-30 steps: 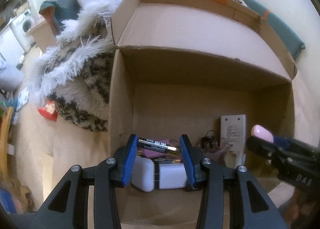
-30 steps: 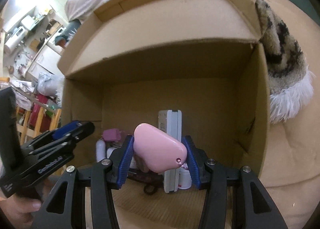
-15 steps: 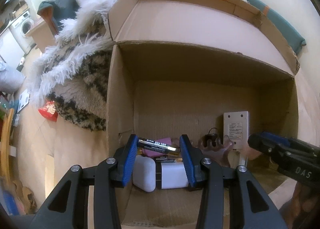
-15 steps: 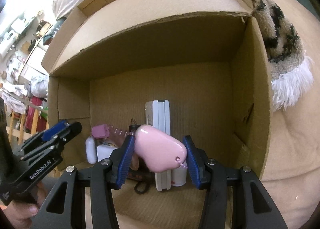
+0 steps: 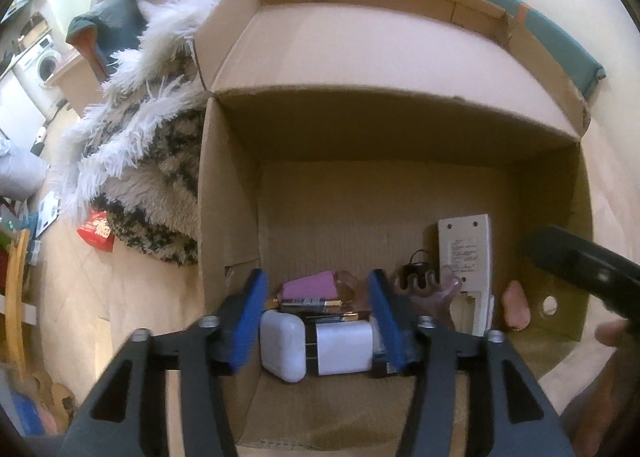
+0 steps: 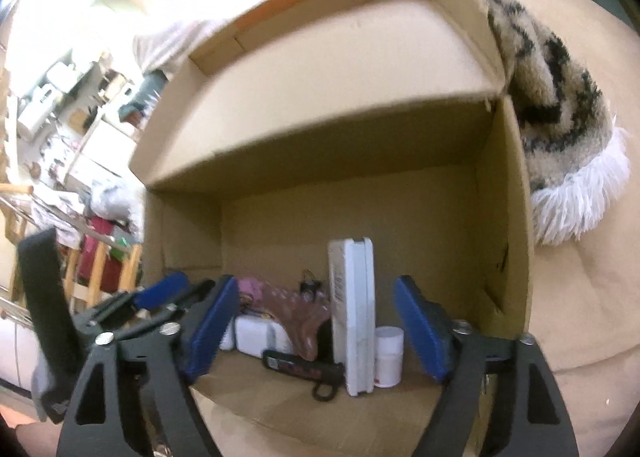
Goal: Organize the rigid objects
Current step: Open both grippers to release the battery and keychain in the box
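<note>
Left wrist view
- Left gripper (image 5: 316, 315): fingers spread wide with nothing between them; a second ago they pinched a battery.
- Battery (image 5: 310, 301): now lying loose inside the cardboard box (image 5: 228, 217), on the pile above the white adapter (image 5: 316, 343), just in front of the pink block (image 5: 310, 285).
- Pink rounded piece (image 5: 516, 305): resting on the box floor, just right of the upright white device (image 5: 466, 257).
- Right tool: only its dark body shows at the box's right wall.

Right wrist view
- Right gripper (image 6: 316, 327): fingers wide apart and empty; half a second ago they carried the pink rounded piece, which I cannot pick out here.
- White device (image 6: 352, 313): standing on edge near the middle of the box, a small white bottle (image 6: 388, 357) touching its right side.
- Meaning: both loads look delivered into the box, so this placing step seems finished; I'd expect each tool to back out for more items.
</note>
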`<state>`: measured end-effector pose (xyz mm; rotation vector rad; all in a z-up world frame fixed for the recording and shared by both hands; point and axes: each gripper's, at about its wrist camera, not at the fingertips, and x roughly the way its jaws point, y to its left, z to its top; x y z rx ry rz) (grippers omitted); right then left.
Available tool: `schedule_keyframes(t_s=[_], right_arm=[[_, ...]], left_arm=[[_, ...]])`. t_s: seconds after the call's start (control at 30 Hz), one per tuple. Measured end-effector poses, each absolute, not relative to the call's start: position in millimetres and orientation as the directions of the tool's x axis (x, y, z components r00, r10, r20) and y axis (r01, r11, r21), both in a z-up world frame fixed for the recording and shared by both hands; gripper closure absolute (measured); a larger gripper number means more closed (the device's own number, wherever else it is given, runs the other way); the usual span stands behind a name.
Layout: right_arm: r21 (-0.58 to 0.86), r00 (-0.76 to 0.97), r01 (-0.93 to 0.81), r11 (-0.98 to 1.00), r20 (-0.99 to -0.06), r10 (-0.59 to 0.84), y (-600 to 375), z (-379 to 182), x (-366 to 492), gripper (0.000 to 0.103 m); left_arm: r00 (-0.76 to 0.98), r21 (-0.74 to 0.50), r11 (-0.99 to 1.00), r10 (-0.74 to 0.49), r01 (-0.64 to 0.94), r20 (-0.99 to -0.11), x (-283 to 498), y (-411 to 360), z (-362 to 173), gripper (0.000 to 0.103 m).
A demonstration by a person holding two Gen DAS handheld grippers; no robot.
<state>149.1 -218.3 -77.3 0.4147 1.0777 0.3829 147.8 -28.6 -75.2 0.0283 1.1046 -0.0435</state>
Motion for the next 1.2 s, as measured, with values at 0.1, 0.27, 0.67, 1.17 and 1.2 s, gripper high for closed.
schedule_keyframes(t_s=[0.1, 0.27, 0.67, 1.17, 1.2], right_arm=[[0.509, 0.447, -0.089, 0.856, -0.748, 0.491, -224.3, -73.4, 146.3, 0.0], [0.526, 0.47, -0.068, 0.848, -0.732, 0.492, -238.0, -67.6, 138.4, 0.0], [0.517, 0.496, -0.104, 0.85, -0.714, 0.494, -247.1, -30.8, 95.9, 0.0], [0.382, 0.595, -0.129, 0.915, -0.708, 0.38, -244.3, -19.6, 32.1, 0.0], [0.379, 0.603, -0.118, 0.918, -0.707, 0.37, -245.2, -23.0, 29.5, 0.0]], left_arm=[[0.468, 0.022, 0.998, -0.007, 0.055, -0.884, 145.5, -30.8, -68.0, 0.046], [0.498, 0.094, 0.993, 0.049, 0.066, -0.866, 140.3, -34.1, -53.0, 0.046], [0.525, -0.014, 1.0, -0.02, 0.016, -0.851, 99.8, -8.9, -8.0, 0.045], [0.571, -0.024, 1.0, -0.013, -0.012, -0.821, 34.8, 6.8, -4.2, 0.045], [0.572, -0.031, 0.999, -0.021, -0.008, -0.82, 33.0, 6.2, -5.6, 0.045]])
